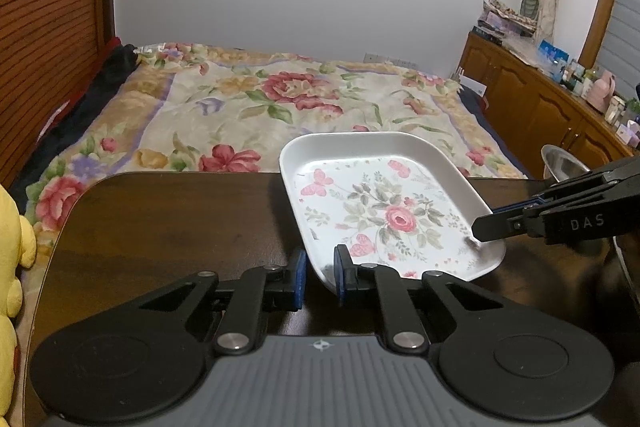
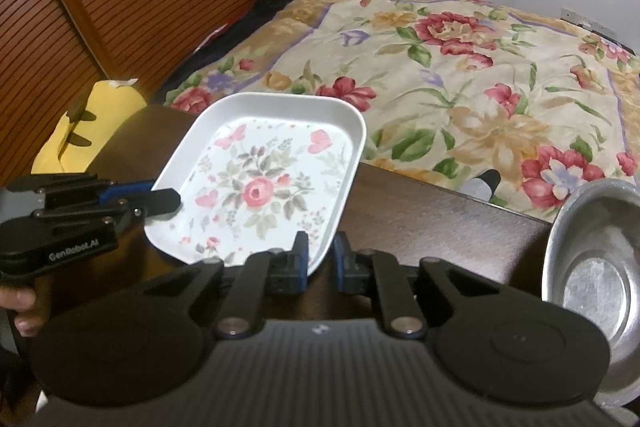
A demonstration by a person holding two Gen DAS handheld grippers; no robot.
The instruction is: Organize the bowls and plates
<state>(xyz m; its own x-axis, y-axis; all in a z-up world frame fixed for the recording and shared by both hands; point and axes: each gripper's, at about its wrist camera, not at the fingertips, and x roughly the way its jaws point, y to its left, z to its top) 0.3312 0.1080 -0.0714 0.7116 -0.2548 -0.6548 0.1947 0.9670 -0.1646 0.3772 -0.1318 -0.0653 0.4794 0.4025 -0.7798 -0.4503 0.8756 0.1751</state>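
Between both tongs, a floral plate point(image 1: 384, 211) is held by opposite rims above the dark table point(image 1: 168, 227).
Left gripper point(image 1: 320, 269) pinches the near-left rim, right gripper point(image 2: 320, 255) pinches its own near edge; likely a two-sided hold to keep it steady. Both reach in low and level. A metal bowl point(image 2: 596, 267) sits just right of the right tongs.

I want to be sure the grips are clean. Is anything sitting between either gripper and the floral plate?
Nothing visible does. The left gripper and the right gripper each straddle the rim of the floral plate, on opposite edges. The metal bowl stands apart to the right on the dark table.
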